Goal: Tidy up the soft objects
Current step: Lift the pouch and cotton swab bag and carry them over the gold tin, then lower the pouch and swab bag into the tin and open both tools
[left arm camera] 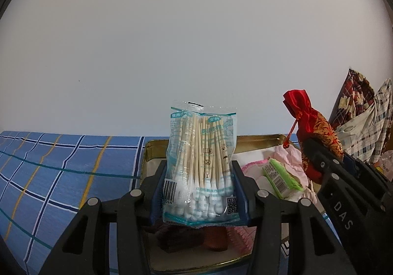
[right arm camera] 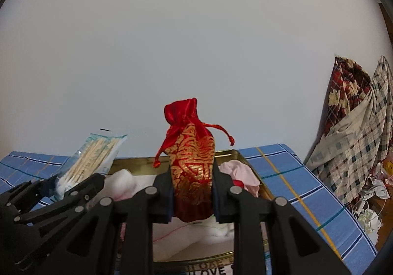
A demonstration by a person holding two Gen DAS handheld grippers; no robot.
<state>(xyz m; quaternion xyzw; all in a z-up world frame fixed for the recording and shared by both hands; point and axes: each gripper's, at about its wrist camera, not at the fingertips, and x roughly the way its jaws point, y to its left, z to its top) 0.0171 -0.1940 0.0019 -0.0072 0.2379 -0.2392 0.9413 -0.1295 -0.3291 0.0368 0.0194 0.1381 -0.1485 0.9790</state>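
One swab packet (left arm camera: 200,164), one red pouch (right arm camera: 191,164), one tin (left arm camera: 258,138), two claws (left arm camera: 199,191).

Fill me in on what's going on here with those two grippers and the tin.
A person is sorting soft items with two handheld grippers. The left gripper is shut on a clear pack of cotton swabs, and the right gripper is shut on a red and gold drawstring pouch. Both are held upright over an open gold tin on a blue checked cloth. Pink fabric and a green packet already lie inside.
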